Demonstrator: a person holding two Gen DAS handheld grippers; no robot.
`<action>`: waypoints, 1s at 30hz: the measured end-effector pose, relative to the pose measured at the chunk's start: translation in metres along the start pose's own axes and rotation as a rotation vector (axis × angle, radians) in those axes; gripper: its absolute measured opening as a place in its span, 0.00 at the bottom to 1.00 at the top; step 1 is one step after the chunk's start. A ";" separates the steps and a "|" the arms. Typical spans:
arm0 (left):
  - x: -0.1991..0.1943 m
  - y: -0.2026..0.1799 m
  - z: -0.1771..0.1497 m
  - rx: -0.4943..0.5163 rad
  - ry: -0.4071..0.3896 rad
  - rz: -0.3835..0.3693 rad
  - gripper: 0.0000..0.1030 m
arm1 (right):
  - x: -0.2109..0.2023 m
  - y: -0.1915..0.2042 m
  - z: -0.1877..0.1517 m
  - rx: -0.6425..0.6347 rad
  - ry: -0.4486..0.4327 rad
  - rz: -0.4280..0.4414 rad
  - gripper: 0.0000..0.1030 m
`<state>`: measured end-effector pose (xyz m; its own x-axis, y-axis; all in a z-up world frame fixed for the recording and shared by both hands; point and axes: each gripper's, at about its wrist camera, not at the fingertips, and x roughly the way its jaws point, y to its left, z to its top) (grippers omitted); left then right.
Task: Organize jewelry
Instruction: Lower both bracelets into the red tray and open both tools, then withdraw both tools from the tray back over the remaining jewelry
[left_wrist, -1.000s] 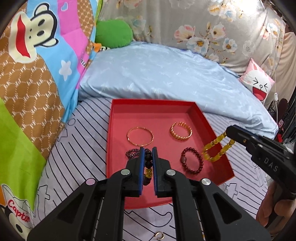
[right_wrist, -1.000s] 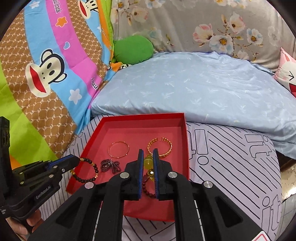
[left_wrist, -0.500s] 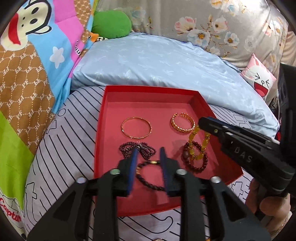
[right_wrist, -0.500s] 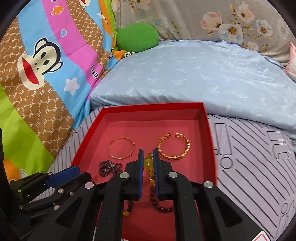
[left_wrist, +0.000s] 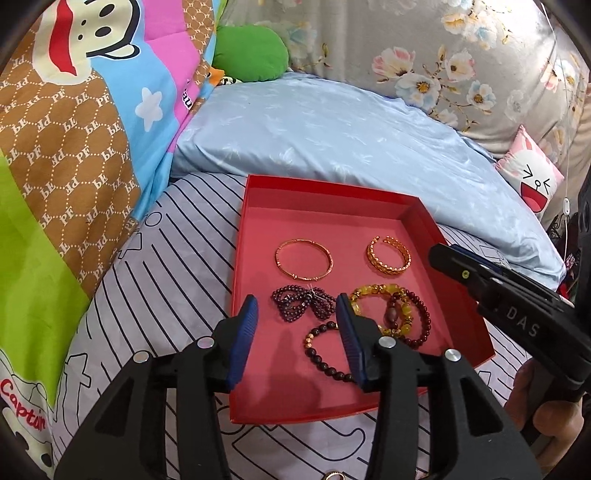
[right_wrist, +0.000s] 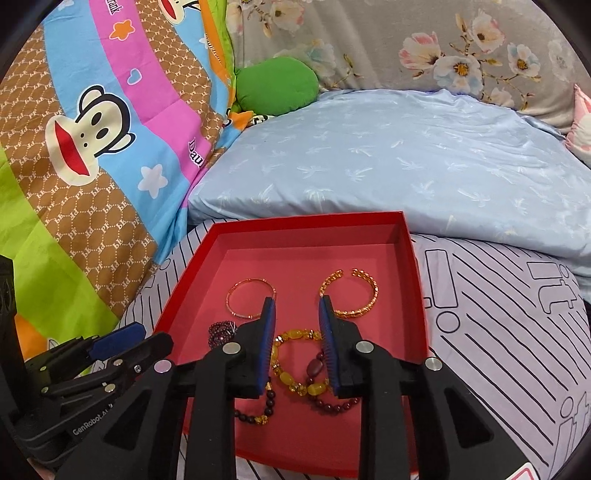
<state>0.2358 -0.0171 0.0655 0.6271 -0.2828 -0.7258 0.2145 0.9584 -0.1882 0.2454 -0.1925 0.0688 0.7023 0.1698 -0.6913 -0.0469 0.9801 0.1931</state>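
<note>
A red tray (left_wrist: 325, 206) (right_wrist: 295, 236) lies on the striped bedspread and holds several bracelets: a thin gold bangle (left_wrist: 303, 258), an open gold cuff (left_wrist: 388, 254), a purple bead bunch (left_wrist: 301, 303), a dark bead bracelet (left_wrist: 321, 354), and a yellow bead bracelet (left_wrist: 373, 291) (right_wrist: 295, 363) lying across a maroon bead bracelet (left_wrist: 421, 317). My left gripper (left_wrist: 297, 314) is open and empty above the tray's near part. My right gripper (right_wrist: 297, 306) is open and empty just above the yellow bracelet; it also shows in the left wrist view (left_wrist: 443, 251).
A light blue pillow (left_wrist: 332, 125) lies behind the tray. A cartoon monkey quilt (left_wrist: 74, 110) rises on the left, with a green cushion (left_wrist: 251, 51) at the back. A small gold ring (left_wrist: 332, 475) lies on the bedspread near the front edge.
Both grippers opened. The left let the dark bead bracelet down in the tray and the right dropped the yellow bracelet onto the maroon one.
</note>
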 end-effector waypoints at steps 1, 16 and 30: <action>-0.001 -0.001 -0.001 0.004 -0.002 0.004 0.41 | -0.003 0.000 -0.002 -0.002 -0.002 -0.007 0.23; -0.040 -0.012 -0.033 0.038 -0.025 0.018 0.47 | -0.064 -0.005 -0.054 0.009 -0.011 -0.041 0.24; -0.063 -0.022 -0.110 0.061 0.050 0.010 0.47 | -0.111 -0.008 -0.146 0.022 0.048 -0.104 0.24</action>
<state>0.1093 -0.0161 0.0431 0.5913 -0.2695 -0.7601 0.2546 0.9567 -0.1411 0.0639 -0.2043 0.0428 0.6676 0.0724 -0.7410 0.0403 0.9903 0.1330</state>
